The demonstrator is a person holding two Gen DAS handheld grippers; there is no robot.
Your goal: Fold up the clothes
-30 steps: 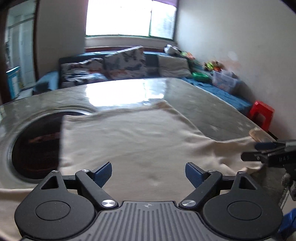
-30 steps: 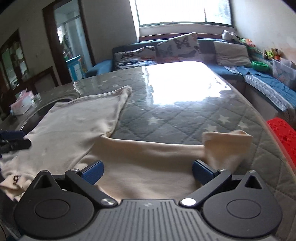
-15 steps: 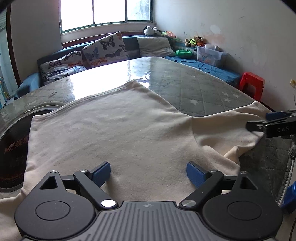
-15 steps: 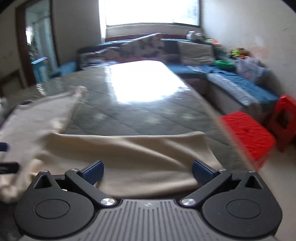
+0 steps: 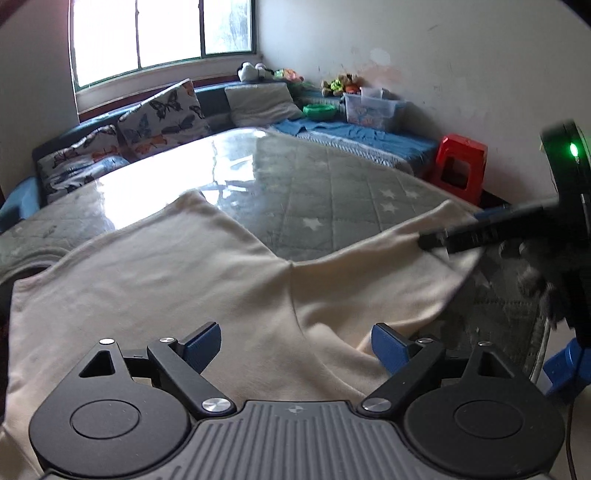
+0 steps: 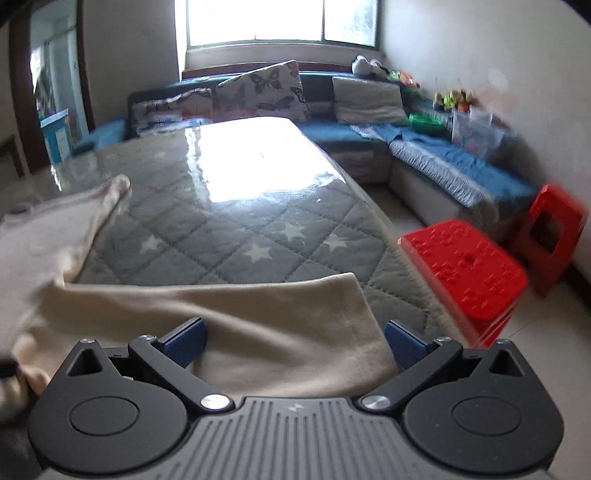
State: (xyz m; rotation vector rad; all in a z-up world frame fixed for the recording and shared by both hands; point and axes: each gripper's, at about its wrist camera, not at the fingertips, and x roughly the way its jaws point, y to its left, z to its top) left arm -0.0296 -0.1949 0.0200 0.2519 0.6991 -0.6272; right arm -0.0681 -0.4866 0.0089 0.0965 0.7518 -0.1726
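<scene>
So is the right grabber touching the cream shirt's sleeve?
Cannot tell. In the right wrist view the right gripper is wide open over the sleeve; neither view shows plain contact or a gap.

Cream garment (image 5: 184, 280) lies spread flat, one sleeve (image 6: 258, 325) extended.

Bright window (image 6: 280, 20), blue sofa (image 6: 461, 166), red stools (image 6: 469, 273).

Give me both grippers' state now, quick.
Left gripper: open, fingers spread above the cream shirt, holding nothing.
Right gripper: open, fingers either side of the shirt's sleeve, not clamped.
</scene>
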